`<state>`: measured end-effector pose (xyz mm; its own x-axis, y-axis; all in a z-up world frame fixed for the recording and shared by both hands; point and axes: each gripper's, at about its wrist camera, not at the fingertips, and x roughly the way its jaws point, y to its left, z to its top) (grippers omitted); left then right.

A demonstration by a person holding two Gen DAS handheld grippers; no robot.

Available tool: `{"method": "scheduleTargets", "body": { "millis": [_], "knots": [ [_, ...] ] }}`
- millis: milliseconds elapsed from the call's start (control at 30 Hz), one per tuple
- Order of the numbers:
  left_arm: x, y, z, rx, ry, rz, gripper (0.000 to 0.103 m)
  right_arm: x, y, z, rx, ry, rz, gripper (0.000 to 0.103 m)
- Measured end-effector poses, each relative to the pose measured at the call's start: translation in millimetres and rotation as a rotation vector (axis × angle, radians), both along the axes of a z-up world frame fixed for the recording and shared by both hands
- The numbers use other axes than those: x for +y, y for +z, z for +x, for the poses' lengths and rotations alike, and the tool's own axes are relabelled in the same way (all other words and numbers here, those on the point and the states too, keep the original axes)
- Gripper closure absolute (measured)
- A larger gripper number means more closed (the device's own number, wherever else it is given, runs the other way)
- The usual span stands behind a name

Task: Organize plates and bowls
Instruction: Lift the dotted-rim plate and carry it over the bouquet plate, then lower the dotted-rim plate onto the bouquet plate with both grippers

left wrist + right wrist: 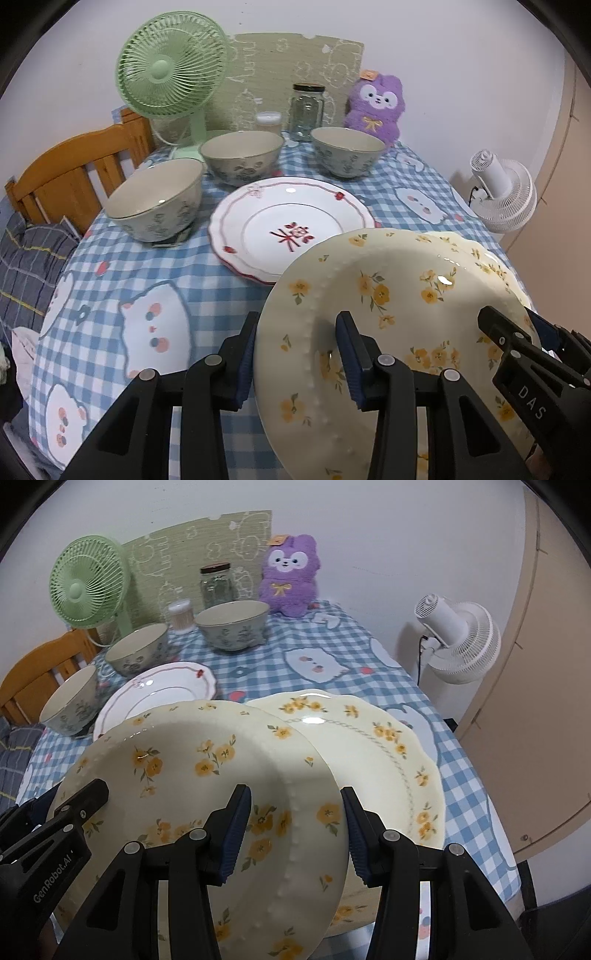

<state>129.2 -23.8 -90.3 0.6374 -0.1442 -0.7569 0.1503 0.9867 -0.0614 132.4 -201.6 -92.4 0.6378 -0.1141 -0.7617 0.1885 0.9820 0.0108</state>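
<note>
A cream plate with yellow flowers (388,295) (192,771) is lifted and tilted above the table. My left gripper (295,354) is shut on its left rim and my right gripper (295,830) is shut on its right rim. Below it a second yellow-flower plate (388,746) lies on the table. A white plate with red trim (291,225) (166,686) lies in the middle. Three grey floral bowls stand behind it: left (155,199), middle (242,155), right (347,149).
A green fan (170,74), a glass jar (306,110), a small lidded pot (268,122) and a purple plush toy (375,103) stand at the back of the checked tablecloth (147,280). A wooden chair (66,173) is at the left, a white fan (458,638) at the right.
</note>
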Motion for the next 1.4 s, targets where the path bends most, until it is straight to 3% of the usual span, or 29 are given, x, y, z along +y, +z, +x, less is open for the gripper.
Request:
{"method": "scheduleTargets", "body": {
  "millis": [833,1400],
  "knots": [
    [-82,-11,20,0.011,-0.154,0.052,0.062,-76,-17,5,0.028,-0.143,0.008,0.051],
    [-106,-19,28,0.0,-0.171,0.089,0.061,-99,-32,15,0.063,-0.157,0.024,0.051]
  ]
}}
